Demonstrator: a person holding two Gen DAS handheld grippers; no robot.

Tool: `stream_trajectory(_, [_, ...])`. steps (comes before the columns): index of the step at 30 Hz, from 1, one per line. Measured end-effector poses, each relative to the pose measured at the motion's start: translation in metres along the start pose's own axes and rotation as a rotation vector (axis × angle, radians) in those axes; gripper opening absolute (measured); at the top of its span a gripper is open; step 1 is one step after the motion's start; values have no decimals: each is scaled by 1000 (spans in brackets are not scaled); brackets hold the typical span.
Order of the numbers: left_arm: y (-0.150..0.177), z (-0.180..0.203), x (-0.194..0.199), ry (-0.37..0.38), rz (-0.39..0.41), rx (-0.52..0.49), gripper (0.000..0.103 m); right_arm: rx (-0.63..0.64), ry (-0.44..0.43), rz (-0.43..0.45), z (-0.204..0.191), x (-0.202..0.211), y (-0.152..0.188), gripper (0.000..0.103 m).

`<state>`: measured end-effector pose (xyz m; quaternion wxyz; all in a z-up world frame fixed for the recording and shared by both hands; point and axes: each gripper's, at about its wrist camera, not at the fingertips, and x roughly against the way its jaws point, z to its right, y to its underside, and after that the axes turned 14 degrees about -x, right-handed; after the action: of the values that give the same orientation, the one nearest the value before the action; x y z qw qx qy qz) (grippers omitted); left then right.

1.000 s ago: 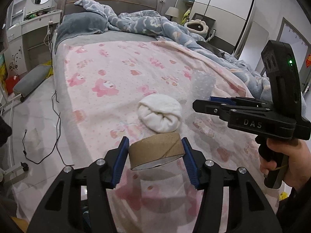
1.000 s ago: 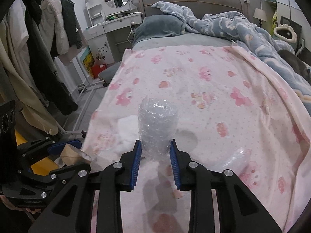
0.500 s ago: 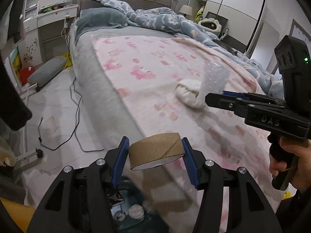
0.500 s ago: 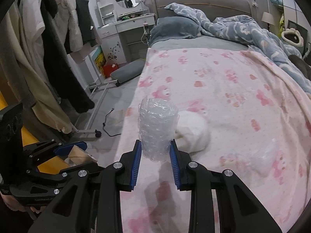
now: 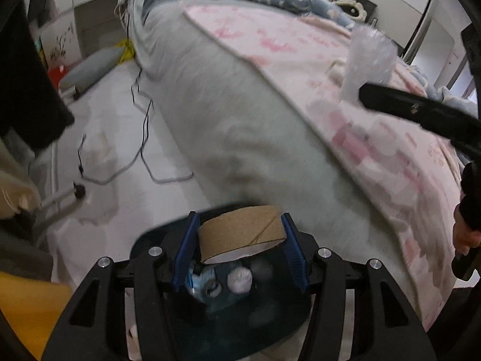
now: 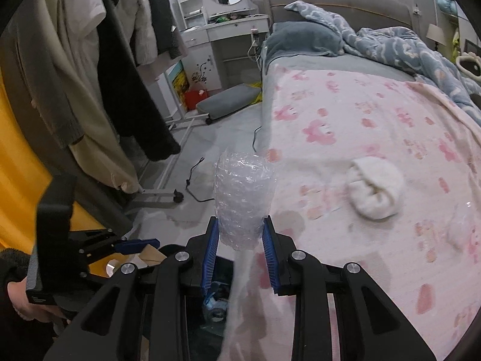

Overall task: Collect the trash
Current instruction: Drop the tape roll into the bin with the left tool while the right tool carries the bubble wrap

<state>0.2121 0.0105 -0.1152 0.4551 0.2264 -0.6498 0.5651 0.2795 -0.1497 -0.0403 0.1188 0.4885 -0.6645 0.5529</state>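
My left gripper (image 5: 240, 246) is shut on a brown cardboard tape roll (image 5: 242, 233) and holds it over a dark trash bin (image 5: 210, 300) on the floor beside the bed; the bin holds several bits of trash. My right gripper (image 6: 240, 252) is shut on a roll of clear bubble wrap (image 6: 242, 195), held by the bed's edge; the bubble wrap also shows in the left wrist view (image 5: 368, 60). The left gripper and cardboard roll (image 6: 150, 255) show at lower left in the right wrist view. A white balled cloth (image 6: 375, 191) and a clear plastic scrap (image 6: 460, 231) lie on the pink bedsheet (image 6: 360, 120).
Black cables (image 5: 144, 138) trail on the white floor. A clothes rack with hanging coats (image 6: 105, 75) stands at left, its wheeled base (image 6: 177, 195) nearby. A grey cushion (image 6: 228, 99) and a dresser (image 6: 228, 30) are beyond. A blue duvet (image 6: 405, 42) lies on the bed.
Both grippers have swung left off the bed toward the floor. The left gripper with the cardboard roll now hangs over the trash bin; the right follows with the bubble wrap.
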Motion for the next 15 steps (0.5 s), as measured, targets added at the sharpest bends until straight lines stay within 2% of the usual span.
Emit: stream_trajectory(15, [68,-34,-24,25,-211,64,58,35,-32,-62,-52,-27,28,30])
